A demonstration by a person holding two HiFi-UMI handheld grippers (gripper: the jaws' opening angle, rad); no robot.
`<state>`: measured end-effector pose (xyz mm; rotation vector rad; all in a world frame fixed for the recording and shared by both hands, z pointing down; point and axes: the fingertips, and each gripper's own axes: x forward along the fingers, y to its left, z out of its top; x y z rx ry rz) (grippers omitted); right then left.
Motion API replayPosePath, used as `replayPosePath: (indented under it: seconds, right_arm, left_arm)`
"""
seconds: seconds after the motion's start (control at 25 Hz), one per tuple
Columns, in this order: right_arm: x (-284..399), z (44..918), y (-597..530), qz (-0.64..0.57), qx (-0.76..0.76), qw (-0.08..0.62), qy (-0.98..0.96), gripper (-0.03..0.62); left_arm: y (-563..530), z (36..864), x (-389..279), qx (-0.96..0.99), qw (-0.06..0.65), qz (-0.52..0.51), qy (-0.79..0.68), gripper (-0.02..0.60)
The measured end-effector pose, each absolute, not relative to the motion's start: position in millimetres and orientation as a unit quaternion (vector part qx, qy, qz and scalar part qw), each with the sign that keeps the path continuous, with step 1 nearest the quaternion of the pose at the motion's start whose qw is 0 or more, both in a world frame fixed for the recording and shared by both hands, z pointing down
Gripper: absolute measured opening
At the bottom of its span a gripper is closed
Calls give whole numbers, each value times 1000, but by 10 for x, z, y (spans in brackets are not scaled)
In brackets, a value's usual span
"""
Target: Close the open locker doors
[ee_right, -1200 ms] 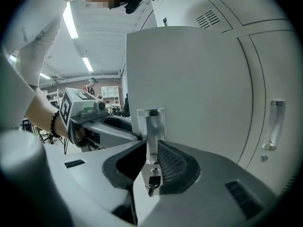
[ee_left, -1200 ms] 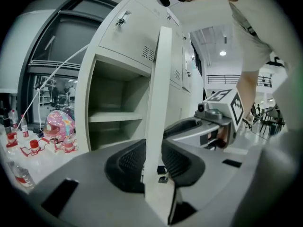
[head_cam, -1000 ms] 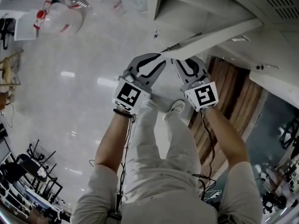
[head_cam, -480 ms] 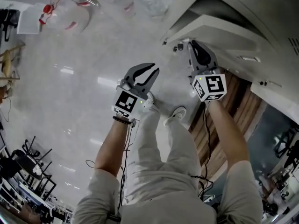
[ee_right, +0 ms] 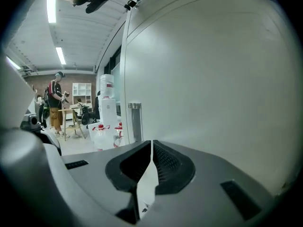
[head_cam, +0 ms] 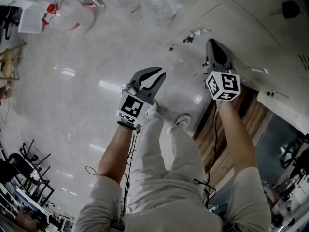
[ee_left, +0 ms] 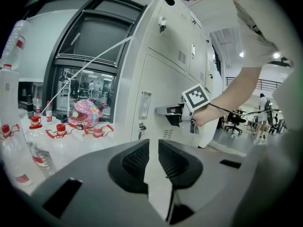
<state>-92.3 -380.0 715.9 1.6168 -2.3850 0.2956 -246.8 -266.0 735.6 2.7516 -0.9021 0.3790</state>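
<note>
The white locker door point(head_cam: 241, 28) fills the upper right of the head view and lies nearly flush with the locker bank. My right gripper point(head_cam: 215, 43) rests its tips against the door face point(ee_right: 213, 79), beside the door's metal handle point(ee_right: 135, 122). Its jaws are closing, down to a thin slit, with nothing between them point(ee_right: 151, 144). My left gripper point(head_cam: 152, 74) hangs free over the floor, away from the lockers, its jaws closing with an empty gap point(ee_left: 152, 144). In the left gripper view, the right gripper point(ee_left: 176, 115) touches the lower locker door point(ee_left: 154, 93).
Several water bottles point(head_cam: 72, 13) lie on the pale floor ahead. A pink helmet point(ee_left: 86, 113) sits near bottles by the glass wall. A water dispenser point(ee_right: 107, 103) and a standing person point(ee_right: 57, 105) are to the left. Brown wood boards point(head_cam: 227, 124) lie under my right arm.
The locker door has swung from standing out toward me to nearly flush. My right gripper has moved forward and up with it, and its jaws have narrowed. The left gripper has barely moved.
</note>
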Motion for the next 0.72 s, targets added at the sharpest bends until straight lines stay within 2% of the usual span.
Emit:
replayPosePath:
  seconds: [0.2,0.48,0.72]
  right_arm:
    - [-891,7189,-3774,100,555,124,-817,29]
    - [-768,6896,-3612,114,575,91,-805,41]
    - [-626,6354,-2901,115,566,71,-813,23]
  left_arm:
    - [-2624,7339,-2391,936,107,126,-312,61]
    - [-2660,6830,-2265,923,111,70,-363,57]
    - [-2573,6283,-1988,912,138,32,-384,15]
